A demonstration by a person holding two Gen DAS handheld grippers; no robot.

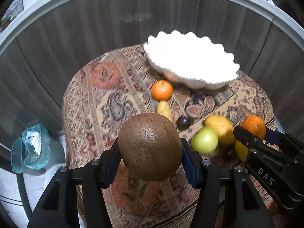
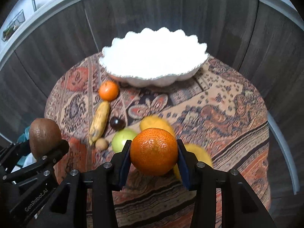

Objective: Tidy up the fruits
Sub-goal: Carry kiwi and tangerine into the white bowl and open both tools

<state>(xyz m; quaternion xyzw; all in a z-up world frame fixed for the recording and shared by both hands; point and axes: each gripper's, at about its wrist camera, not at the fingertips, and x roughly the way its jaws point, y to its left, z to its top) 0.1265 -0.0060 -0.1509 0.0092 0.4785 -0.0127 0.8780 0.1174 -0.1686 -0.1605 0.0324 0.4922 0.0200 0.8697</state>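
Left wrist view
Left gripper [image 1: 150, 152]: clamped on the kiwi [image 1: 150, 147], held above the patterned cloth [image 1: 106, 102], blue pads pressing both flanks
Right gripper [image 1: 252, 133]: seen at the right edge, closed around an orange [image 1: 254, 125]
Bowl [image 1: 191, 62]: white, scalloped rim, at the far side of the table, apparently empty though overexposed
Loose fruit: second orange [image 1: 162, 90] just beside the bowl's near wall; green apple [image 1: 204, 140] and yellow fruit [image 1: 221, 129] touching, between the two grippers
Doing it well: likely best to carry the kiwi high over the second orange, lower past the rim before parting the fingers, avoid dropping from height
Room: wide free cloth on the left; table edge falls away there toward a plastic bag [image 1: 31, 148] on the floor

Right wrist view
Right gripper [image 2: 154, 153]: shut around the orange [image 2: 154, 152], lifted off the cloth
Left gripper [image 2: 44, 138]: at the lower left, gripping the kiwi [image 2: 44, 135]
Still lying out: banana [image 2: 99, 122], dark plum [image 2: 116, 123], small tan fruit [image 2: 102, 143], green apple [image 2: 123, 139], second orange [image 2: 108, 90]
Path: straight ahead to the bowl [image 2: 153, 64] looks open over bare cloth [image 2: 218, 114]; staggering the two releases should avoid a clash of arms over the bowl
Edge: bowl close to the table's far edge, so gentle placement, no pushing
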